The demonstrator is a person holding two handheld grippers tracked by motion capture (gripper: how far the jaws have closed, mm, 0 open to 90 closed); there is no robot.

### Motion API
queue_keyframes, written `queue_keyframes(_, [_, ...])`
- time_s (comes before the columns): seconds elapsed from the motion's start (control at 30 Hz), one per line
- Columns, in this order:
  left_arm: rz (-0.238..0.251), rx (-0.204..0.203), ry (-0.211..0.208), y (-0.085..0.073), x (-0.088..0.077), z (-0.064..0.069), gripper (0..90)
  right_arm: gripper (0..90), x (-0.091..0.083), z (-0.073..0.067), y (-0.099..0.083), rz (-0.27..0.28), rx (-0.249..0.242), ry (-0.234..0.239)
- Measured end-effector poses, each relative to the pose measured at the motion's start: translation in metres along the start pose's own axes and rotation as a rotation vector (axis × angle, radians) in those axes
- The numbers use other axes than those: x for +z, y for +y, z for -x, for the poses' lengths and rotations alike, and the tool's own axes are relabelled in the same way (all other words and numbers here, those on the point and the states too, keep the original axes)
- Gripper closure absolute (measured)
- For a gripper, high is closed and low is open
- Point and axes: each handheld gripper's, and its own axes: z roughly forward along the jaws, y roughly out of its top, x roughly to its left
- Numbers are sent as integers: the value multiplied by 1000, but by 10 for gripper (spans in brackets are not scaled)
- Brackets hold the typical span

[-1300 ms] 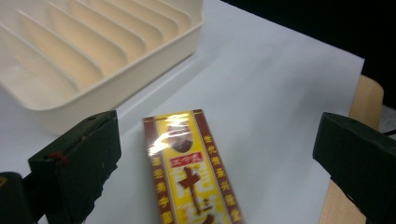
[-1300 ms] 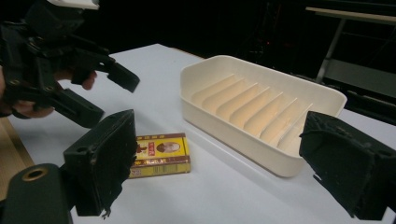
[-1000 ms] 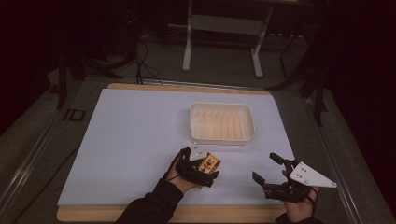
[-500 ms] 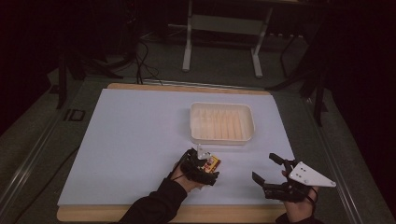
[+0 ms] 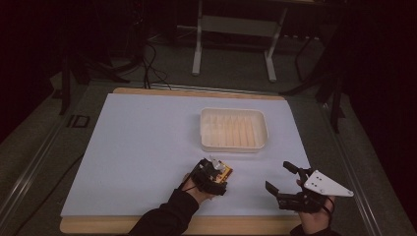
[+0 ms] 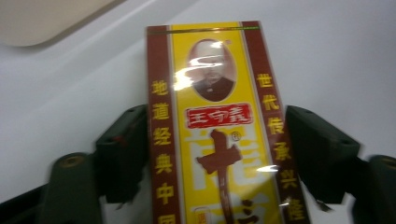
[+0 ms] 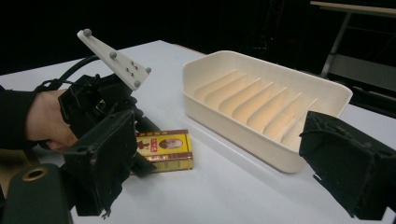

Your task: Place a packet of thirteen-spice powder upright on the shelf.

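Note:
A yellow and dark red box (image 6: 215,135) with printed characters lies flat on the white table sheet (image 5: 142,147). My left gripper (image 6: 215,140) reaches down over it, and its jaws have just been closing. The box sits between them, and both pads press on its long sides. In the high view the box (image 5: 225,172) lies at the front middle of the table under the left gripper (image 5: 216,173). My right gripper (image 5: 279,176) hovers at the front right, open, with nothing between its fingers. From the right gripper view (image 7: 224,163) the box (image 7: 166,148) lies beside the tray.
A cream ribbed tray (image 5: 234,146) stands just beyond the box, right of centre; its front wall (image 7: 233,135) is close to the box. The sheet's wooden border runs along the front edge (image 5: 236,225). A metal stand (image 5: 236,29) is on the floor behind.
The left gripper has sunk a little onto the box and its jaws have closed from wide open onto the box's sides. The right gripper has kept still.

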Motion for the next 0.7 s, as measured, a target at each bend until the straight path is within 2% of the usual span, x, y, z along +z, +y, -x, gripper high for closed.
queue_keyframes(0.17, [-11, 25, 5, 1, -1, 3, 317, 110, 1, 0, 0, -4, -2, -2])
queue_keyframes(0.27, [-5, 33, -15, 1, -3, 3, 325, 110, 1, 1, -1, -6, 3, 0])
queue_keyframes(0.3, [1, 30, -36, 1, -5, 1, 326, 110, 1, 1, -1, -5, 3, -1])
queue_keyframes(0.43, [58, 36, -77, 3, -19, 1, 328, 110, 0, 2, 0, -3, 7, -4])
queue_keyframes(0.7, [168, 34, -114, 4, -47, 9, 330, 110, 1, 0, 0, -1, 11, -1])
